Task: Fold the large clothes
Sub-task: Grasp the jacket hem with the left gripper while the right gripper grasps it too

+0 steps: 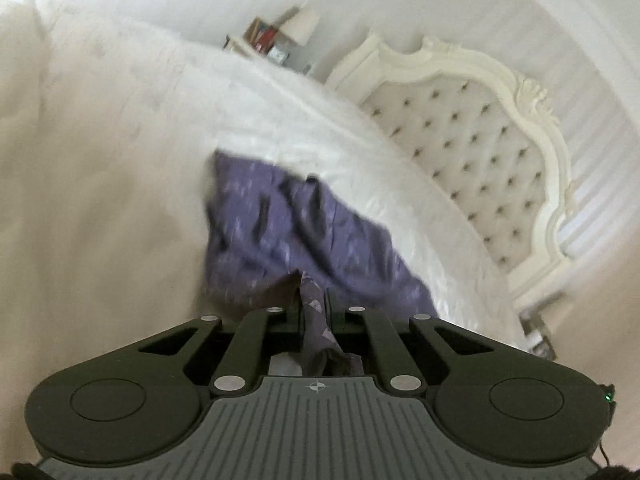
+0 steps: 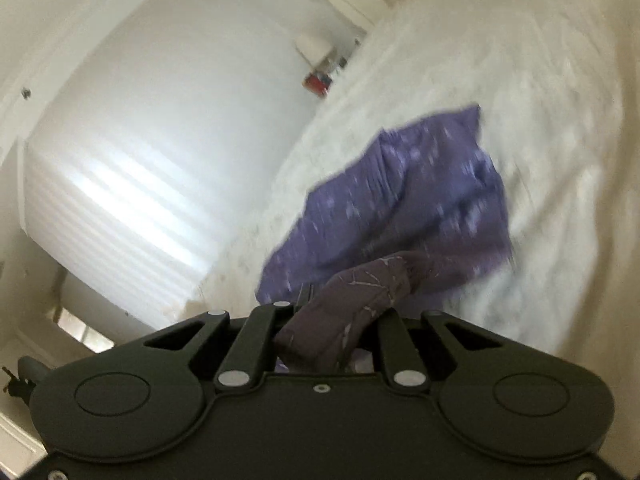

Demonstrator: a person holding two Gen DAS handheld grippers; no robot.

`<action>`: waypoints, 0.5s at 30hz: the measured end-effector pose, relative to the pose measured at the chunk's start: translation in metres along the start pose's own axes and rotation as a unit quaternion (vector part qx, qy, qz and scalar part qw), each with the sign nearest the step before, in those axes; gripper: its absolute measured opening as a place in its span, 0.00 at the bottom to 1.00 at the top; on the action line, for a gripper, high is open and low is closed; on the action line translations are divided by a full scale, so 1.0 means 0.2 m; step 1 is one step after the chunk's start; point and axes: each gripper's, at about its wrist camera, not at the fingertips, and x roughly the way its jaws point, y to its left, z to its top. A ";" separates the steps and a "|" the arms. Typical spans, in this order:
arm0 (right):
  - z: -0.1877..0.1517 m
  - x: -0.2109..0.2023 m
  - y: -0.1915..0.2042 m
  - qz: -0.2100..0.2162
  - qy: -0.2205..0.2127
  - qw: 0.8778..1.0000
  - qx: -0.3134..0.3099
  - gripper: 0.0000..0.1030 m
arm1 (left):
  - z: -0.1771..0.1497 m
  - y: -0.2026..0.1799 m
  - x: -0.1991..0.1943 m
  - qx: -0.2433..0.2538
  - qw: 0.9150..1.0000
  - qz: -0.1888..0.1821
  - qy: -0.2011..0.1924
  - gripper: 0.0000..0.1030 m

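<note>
A white bed (image 1: 120, 180) fills most of what I see, its quilted cover (image 2: 520, 80) spreading far and to both sides. At its far right stands a carved white headboard (image 1: 472, 140) with buttoned padding. Beyond the bed, a small cluttered nightstand (image 1: 272, 46) sits by the wall. On the cover lies the purple patterned garment (image 1: 304, 232), rumpled and blurred, its near part lifted off the bed toward me. My left tongs (image 1: 314, 304) are pinched tight on a thin fold of that garment. My right tongs (image 2: 340, 312) are clamped narrow on a thicker bunched roll of the same cloth (image 2: 400, 208).
</note>
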 end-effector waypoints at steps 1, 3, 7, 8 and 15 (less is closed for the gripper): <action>0.04 0.02 0.01 0.003 -0.009 1.000 -0.003 0.18 | 0.04 -0.01 0.03 0.001 1.000 -0.003 -0.009 0.08; 0.11 0.07 0.02 0.005 -0.026 1.000 -0.008 0.18 | 0.11 -0.02 0.06 -0.001 1.000 -0.011 -0.023 0.08; 0.29 0.18 0.02 0.008 -0.052 0.998 -0.019 0.18 | 0.26 -0.05 0.19 -0.009 0.998 -0.018 -0.053 0.08; 0.33 0.22 0.02 0.008 -0.058 0.998 -0.022 0.18 | 0.30 -0.06 0.24 -0.012 0.998 -0.014 -0.059 0.08; 0.60 0.55 -0.03 -0.027 -0.085 0.995 -0.041 0.18 | 0.47 -0.08 0.58 -0.021 0.996 0.025 -0.085 0.08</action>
